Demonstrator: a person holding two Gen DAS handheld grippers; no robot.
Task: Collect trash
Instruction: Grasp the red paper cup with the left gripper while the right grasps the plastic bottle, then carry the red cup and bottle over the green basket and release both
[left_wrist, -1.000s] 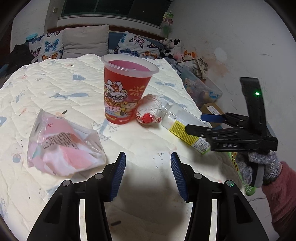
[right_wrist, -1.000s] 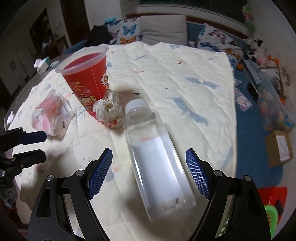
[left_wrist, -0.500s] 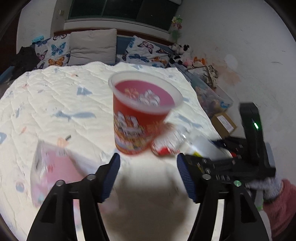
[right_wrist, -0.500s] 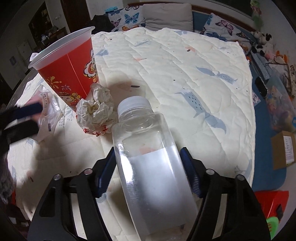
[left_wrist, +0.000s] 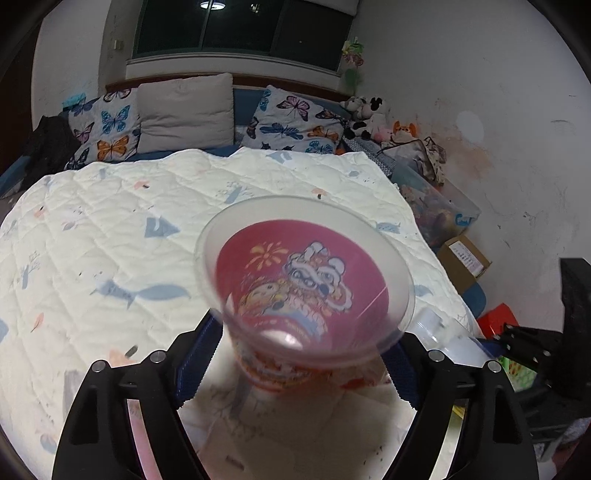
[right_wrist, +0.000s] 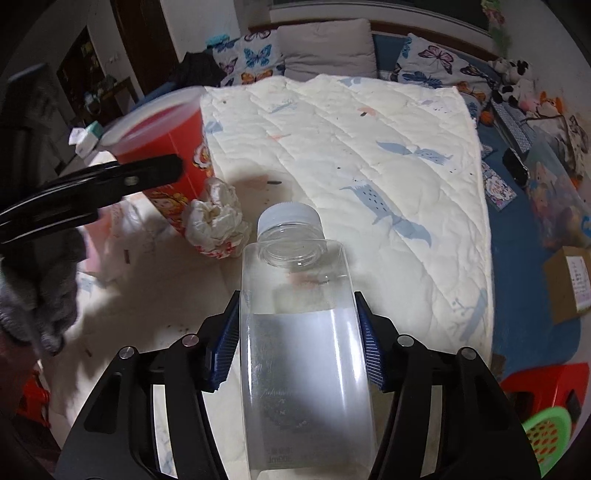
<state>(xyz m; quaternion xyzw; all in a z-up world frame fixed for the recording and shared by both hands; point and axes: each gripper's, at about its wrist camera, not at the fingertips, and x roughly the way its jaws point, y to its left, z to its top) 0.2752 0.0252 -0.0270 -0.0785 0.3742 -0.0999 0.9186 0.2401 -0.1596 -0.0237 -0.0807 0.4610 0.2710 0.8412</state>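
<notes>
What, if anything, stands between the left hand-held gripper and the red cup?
Nothing visible. The red cup already sits between the open fingers of the left hand-held gripper. The crumpled wrapper lies beside the cup, outside that gap.

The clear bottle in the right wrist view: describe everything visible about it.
The clear bottle is transparent plastic with squarish shoulders, a white screw cap and a frosted label band around its lower body. It looks empty. It lies between the blue pads of the right hand-held gripper, which press its sides, cap pointing away, above the quilt.
</notes>
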